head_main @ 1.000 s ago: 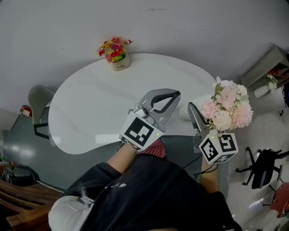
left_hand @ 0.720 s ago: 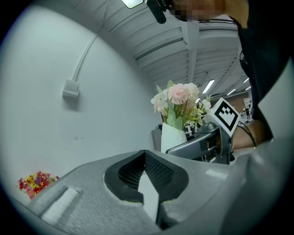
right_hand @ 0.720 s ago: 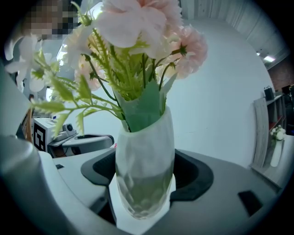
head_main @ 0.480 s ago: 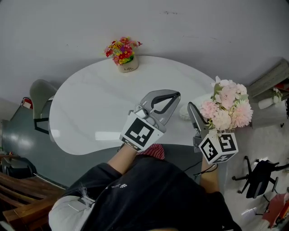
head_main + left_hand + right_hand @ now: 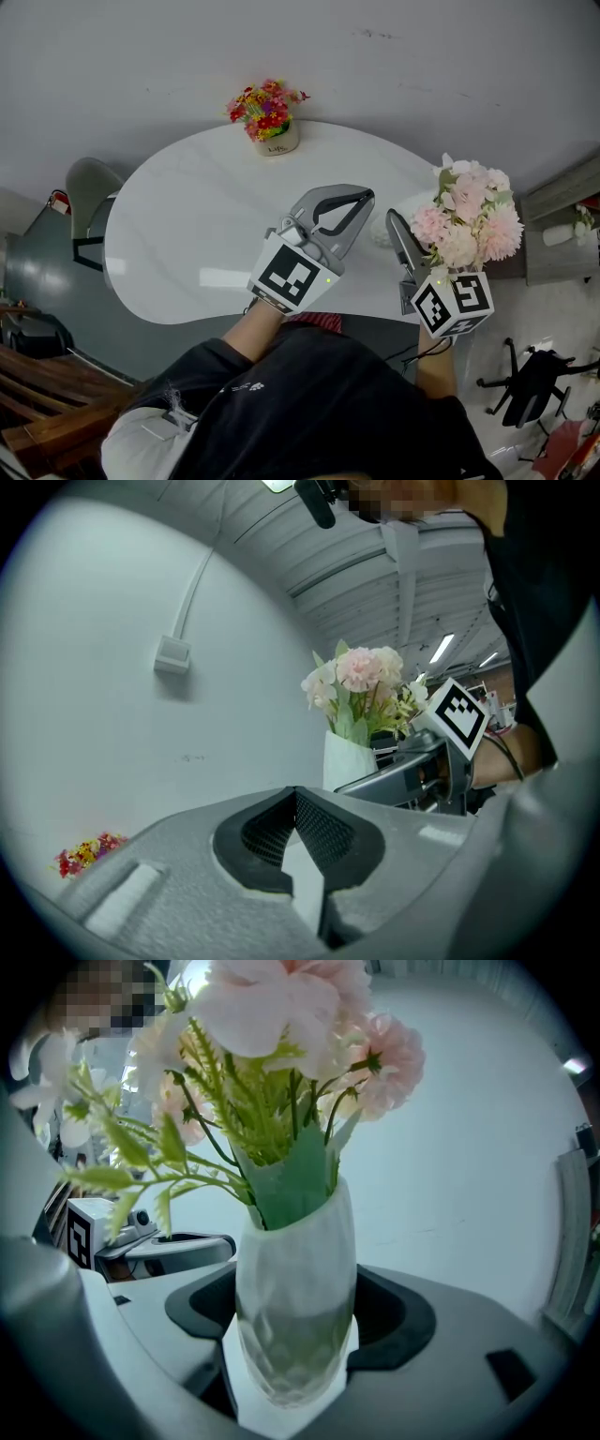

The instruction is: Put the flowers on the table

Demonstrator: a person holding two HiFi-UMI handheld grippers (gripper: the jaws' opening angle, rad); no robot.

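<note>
A bunch of pink and white flowers (image 5: 469, 220) stands in a white faceted vase (image 5: 295, 1307). My right gripper (image 5: 417, 234) is shut on the vase's lower body and holds it upright over the right end of the white oval table (image 5: 206, 234). In the head view the blooms hide the right jaw. My left gripper (image 5: 356, 202) hovers over the table's near middle, shut and empty, its pads meeting at the tips (image 5: 295, 794). From the left gripper view the vase (image 5: 349, 761) shows just to the right.
A small pot of red and yellow flowers (image 5: 270, 117) sits at the table's far edge by the wall. A grey chair (image 5: 84, 192) stands at the left end. A low shelf (image 5: 562, 234) and an office chair (image 5: 534, 389) are to the right. Wooden furniture (image 5: 37, 441) is at the lower left.
In the head view the table and the small pot have slid to the right. Both grippers keep their place in the picture, and the vase stays gripped.
</note>
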